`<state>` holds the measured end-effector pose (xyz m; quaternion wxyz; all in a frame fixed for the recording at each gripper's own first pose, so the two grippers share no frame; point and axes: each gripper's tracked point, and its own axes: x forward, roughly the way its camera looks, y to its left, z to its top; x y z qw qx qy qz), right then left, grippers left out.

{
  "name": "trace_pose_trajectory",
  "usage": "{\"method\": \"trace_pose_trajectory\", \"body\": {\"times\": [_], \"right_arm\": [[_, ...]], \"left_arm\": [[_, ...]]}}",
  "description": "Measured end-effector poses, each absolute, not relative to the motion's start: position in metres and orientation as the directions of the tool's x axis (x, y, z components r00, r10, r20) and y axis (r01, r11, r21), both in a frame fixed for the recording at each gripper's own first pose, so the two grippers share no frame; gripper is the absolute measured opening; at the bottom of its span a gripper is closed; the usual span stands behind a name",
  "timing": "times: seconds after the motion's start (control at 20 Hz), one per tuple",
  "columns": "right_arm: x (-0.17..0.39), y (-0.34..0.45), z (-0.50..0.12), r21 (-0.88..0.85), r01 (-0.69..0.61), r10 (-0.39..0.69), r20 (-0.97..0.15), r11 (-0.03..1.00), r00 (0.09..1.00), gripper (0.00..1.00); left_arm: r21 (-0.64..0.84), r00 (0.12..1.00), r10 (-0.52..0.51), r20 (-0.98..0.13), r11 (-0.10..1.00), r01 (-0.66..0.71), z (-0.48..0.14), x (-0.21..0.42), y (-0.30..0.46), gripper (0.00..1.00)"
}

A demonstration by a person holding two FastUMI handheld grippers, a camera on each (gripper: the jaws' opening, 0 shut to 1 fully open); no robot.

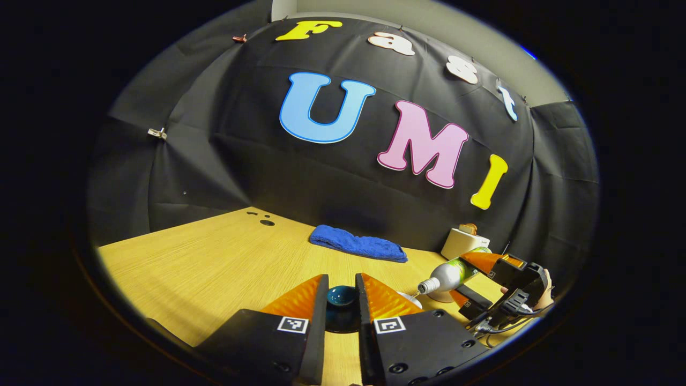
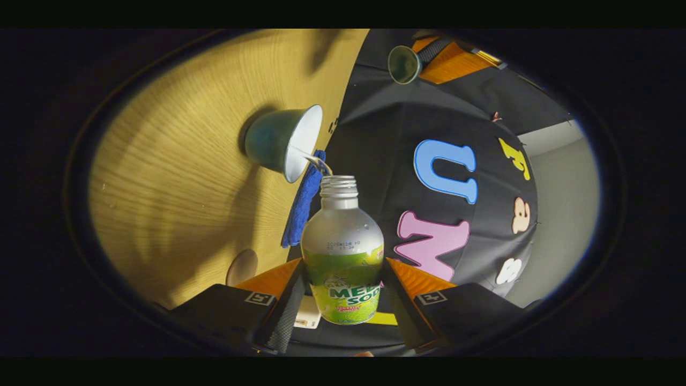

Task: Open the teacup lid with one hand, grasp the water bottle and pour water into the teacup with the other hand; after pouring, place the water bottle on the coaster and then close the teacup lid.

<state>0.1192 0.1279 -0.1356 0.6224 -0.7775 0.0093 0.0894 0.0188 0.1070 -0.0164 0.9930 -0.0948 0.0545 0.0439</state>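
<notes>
My right gripper (image 2: pixel 344 264) is shut on a green-labelled water bottle (image 2: pixel 343 252), tipped over, its open mouth close to the rim of the teacup (image 2: pixel 281 142). The cup is teal outside and white inside, and a thin stream of water runs into it. My left gripper (image 1: pixel 342 284) is shut on the knob of the dark teal lid (image 1: pixel 342 297), held off to the side above the table. In the left gripper view the tilted bottle (image 1: pixel 450 273) and the right gripper (image 1: pixel 469 279) are at the right. A round pale coaster (image 2: pixel 242 266) lies on the table near the right gripper.
A folded blue towel (image 1: pixel 358 244) lies at the back of the wooden table (image 1: pixel 214 262), by the black cloth wall. A white box (image 1: pixel 463 241) stands at the back right. Two small holes (image 1: pixel 266 221) mark the far left of the tabletop.
</notes>
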Motion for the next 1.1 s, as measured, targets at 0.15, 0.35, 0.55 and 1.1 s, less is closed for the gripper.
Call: {"method": "trace_pose_trajectory", "body": {"times": [0.15, 0.35, 0.55, 1.1], "right_arm": [[0.119, 0.127, -0.133, -0.962, -0.12, 0.097, -0.148, -0.245, 0.984, 0.76], [0.121, 0.128, -0.127, -0.955, -0.108, 0.103, -0.141, -0.277, 0.985, 0.77], [0.12, 0.132, -0.12, -0.946, -0.099, 0.116, -0.141, -0.307, 0.983, 0.8], [0.121, 0.141, -0.113, -0.906, -0.085, 0.159, -0.164, -0.414, 0.974, 0.84]], "left_arm": [[-0.186, 0.99, 0.074, -0.118, 0.978, -0.096, -0.018, 0.018, 0.106, 0.3], [-0.186, 0.99, 0.077, -0.122, 0.977, -0.099, -0.019, 0.019, 0.107, 0.3], [-0.186, 0.989, 0.077, -0.123, 0.978, -0.099, -0.019, 0.019, 0.108, 0.3], [-0.198, 0.992, 0.072, -0.106, 0.976, -0.092, -0.014, 0.018, 0.107, 0.3]]}}
